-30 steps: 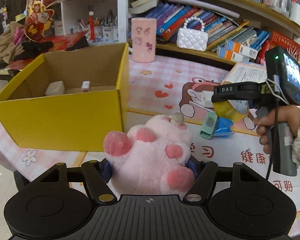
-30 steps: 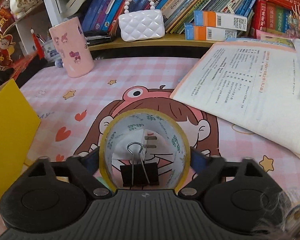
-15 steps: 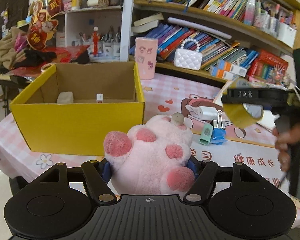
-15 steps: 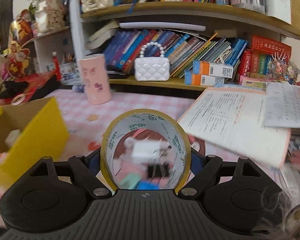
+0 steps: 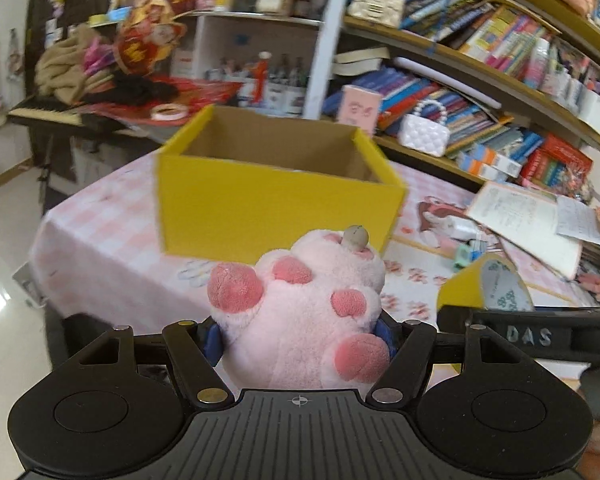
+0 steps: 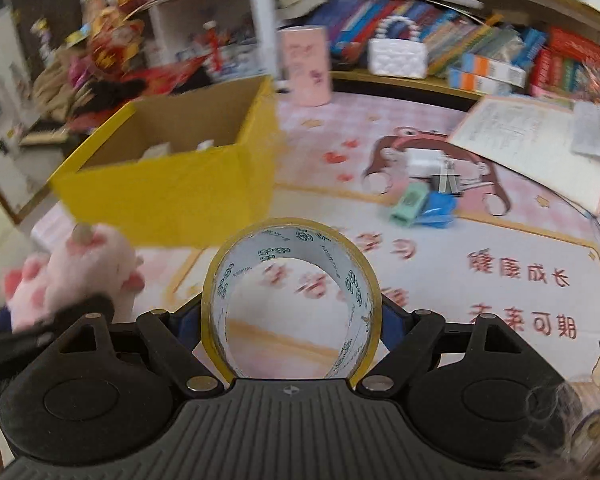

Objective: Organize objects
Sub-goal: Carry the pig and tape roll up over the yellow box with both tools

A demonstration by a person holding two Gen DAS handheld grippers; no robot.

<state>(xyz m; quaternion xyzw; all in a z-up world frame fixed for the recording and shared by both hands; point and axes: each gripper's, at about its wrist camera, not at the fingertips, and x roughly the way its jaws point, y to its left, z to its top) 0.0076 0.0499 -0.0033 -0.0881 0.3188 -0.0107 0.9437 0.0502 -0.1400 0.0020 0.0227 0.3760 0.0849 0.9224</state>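
Left wrist view: my left gripper, jaws clenched on pink plush paw, carried clear of counter.
Right gripper: jaws clamp tape roll upright across its width.
Yellow box: open-topped, likely destination for both.

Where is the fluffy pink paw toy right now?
The pink plush paw is clamped in the left gripper, held in front of the yellow cardboard box. In the right wrist view it shows at the far left, beside that box.

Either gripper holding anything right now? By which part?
Both. The left gripper clamps the pink plush paw across its lower sides. The right gripper clamps the tape roll across its outer rim, the roll standing upright.
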